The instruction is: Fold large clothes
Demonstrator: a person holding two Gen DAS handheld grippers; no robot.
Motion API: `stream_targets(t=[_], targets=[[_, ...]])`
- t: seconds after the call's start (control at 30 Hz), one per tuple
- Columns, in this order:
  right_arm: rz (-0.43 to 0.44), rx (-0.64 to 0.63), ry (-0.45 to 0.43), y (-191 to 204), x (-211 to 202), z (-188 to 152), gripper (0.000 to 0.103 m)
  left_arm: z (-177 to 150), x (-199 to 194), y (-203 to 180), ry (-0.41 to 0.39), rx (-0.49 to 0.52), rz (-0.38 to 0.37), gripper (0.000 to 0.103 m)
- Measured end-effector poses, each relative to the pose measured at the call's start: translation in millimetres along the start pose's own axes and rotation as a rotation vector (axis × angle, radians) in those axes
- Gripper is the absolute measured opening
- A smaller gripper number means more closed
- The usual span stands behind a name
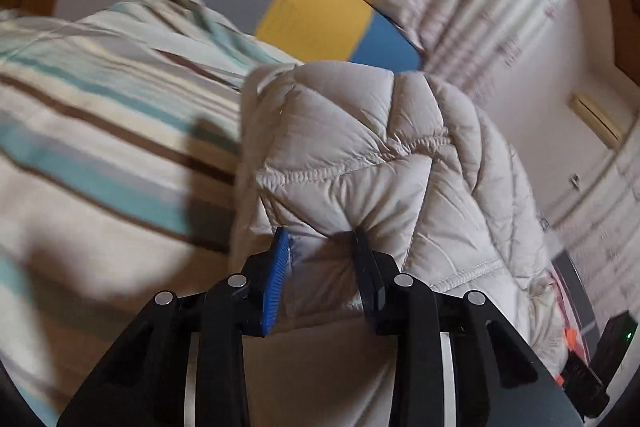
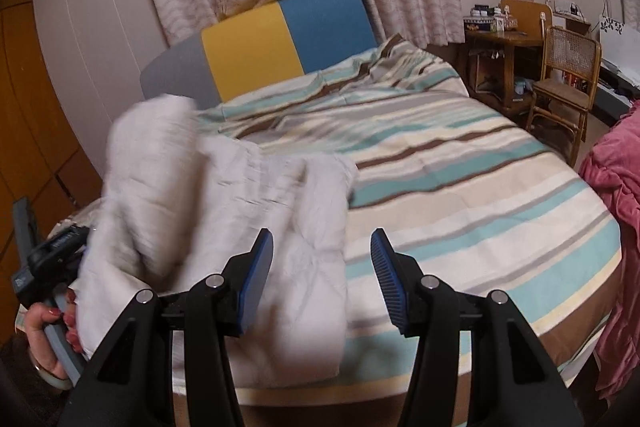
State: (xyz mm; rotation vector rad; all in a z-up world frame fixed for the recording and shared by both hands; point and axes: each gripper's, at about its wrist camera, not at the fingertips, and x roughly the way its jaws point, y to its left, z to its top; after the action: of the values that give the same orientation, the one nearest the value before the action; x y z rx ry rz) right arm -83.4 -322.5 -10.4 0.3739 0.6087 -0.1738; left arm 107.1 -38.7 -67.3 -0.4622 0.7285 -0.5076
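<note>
Here, left claw (image 1: 320,247) pinched on a bunched fold of the quilted jacket (image 1: 360,155), blue pad on one side, black finger on the other, fabric puckered between. Lifted off the bed (image 1: 100,131), jacket hanging from that single pinch and draping away toward the right of the left wrist view. Blurred in both views, so probably mid-swing.

Right claw (image 2: 322,275) spread, nothing between its pads, hovering over the near edge of the striped bed. Jacket (image 2: 240,227) just to its left, partly under the left finger but not touched, as far as can be told. Beyond it, at the far left of the right view, a hand (image 2: 50,331) on the handle of the other tool.

Risks, judged from this:
- Puffy, slick shell held by one small gather; could slide out of the pinch under the jacket's own weight.
- With no second hold, likely to twist or land crumpled, spoiling the fold line.
- Bulk near the bed's edge; could spill over the side if dropped short.
- Right claw closing blind could catch bedding along with the jacket.
</note>
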Motion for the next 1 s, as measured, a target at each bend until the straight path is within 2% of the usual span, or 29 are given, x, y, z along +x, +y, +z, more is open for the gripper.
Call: stream_targets(t=[0.23,0.43,0.53,0.67,0.87,1.0], targets=[[0.053,-0.038,-0.089,18.5,-7.7,43.7,0.050,1.9,35.2,-66.2,0.070,0.197,0.050,0.033],[0.103,-0.098,-0.069,46.2,27.3,82.6,0.046,8.6,73.3,-100.7,0.125,0.322,0.139,0.033],[0.099,-0.144,-0.026,57.7,59.1,95.4,0.043,9.6,80.6,-102.3,0.130,0.350,0.172,0.033],[0.010,-0.180,0.044,51.5,110.3,90.4,0.031,10.7,91.2,-101.8,0.129,0.356,0.187,0.033],[-0.024,-0.118,0.073,21.6,146.6,69.5,0.031,3.1,100.8,-103.9,0.134,0.360,0.181,0.035],[-0.013,-0.063,0.089,2.3,160.9,65.0,0.031,1.7,106.2,-101.9,0.135,0.359,0.180,0.035]])
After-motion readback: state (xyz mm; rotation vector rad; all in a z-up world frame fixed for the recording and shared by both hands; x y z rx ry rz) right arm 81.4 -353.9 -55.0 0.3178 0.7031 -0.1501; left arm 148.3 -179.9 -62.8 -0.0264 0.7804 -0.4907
